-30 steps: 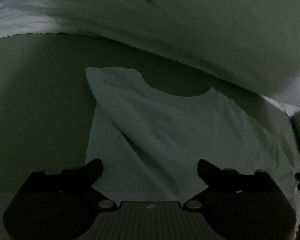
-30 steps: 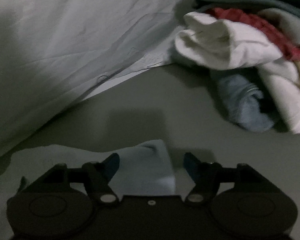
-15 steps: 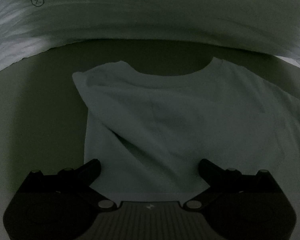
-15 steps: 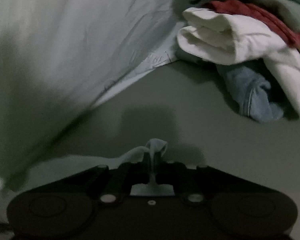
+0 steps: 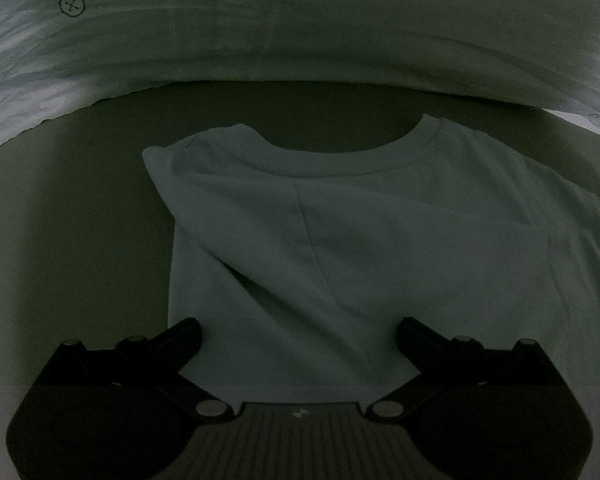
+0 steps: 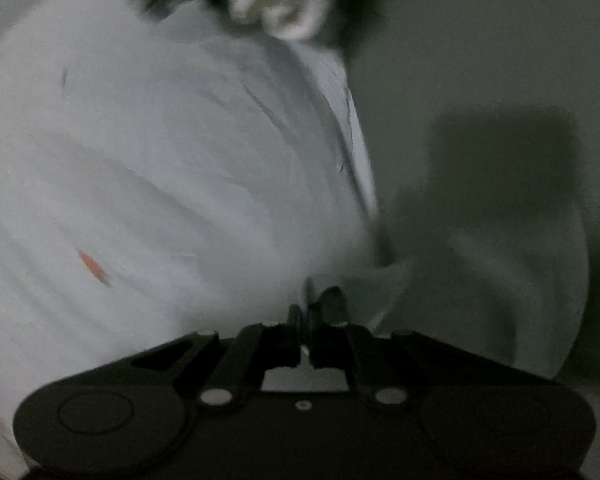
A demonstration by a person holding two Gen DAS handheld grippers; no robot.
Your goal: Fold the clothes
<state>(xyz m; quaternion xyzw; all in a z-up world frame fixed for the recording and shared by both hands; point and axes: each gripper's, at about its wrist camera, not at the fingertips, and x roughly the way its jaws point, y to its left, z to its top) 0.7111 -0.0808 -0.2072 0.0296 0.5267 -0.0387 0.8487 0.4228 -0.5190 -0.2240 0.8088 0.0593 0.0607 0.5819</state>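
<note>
A pale blue T-shirt (image 5: 340,240) lies flat on a grey-green sheet (image 5: 80,220), collar at the far end, its left sleeve folded inward. My left gripper (image 5: 298,326) hovers open over the shirt's near part, with cloth below the gap and nothing pinched. In the blurred right wrist view, my right gripper (image 6: 314,308) is shut on a fold of the T-shirt (image 6: 500,280). It is rolled onto its side, and the cloth trails away to the right of the fingers.
A white duvet (image 5: 300,40) with small printed figures bulges along the far side, close behind the collar, and the duvet (image 6: 160,160) fills the left of the right wrist view. A blurred pile of clothes (image 6: 280,0) sits at the top.
My right gripper closed on the shirt's edge, then rolled about a quarter turn with the cloth in it. The left gripper swung to face the collar squarely, then held still.
</note>
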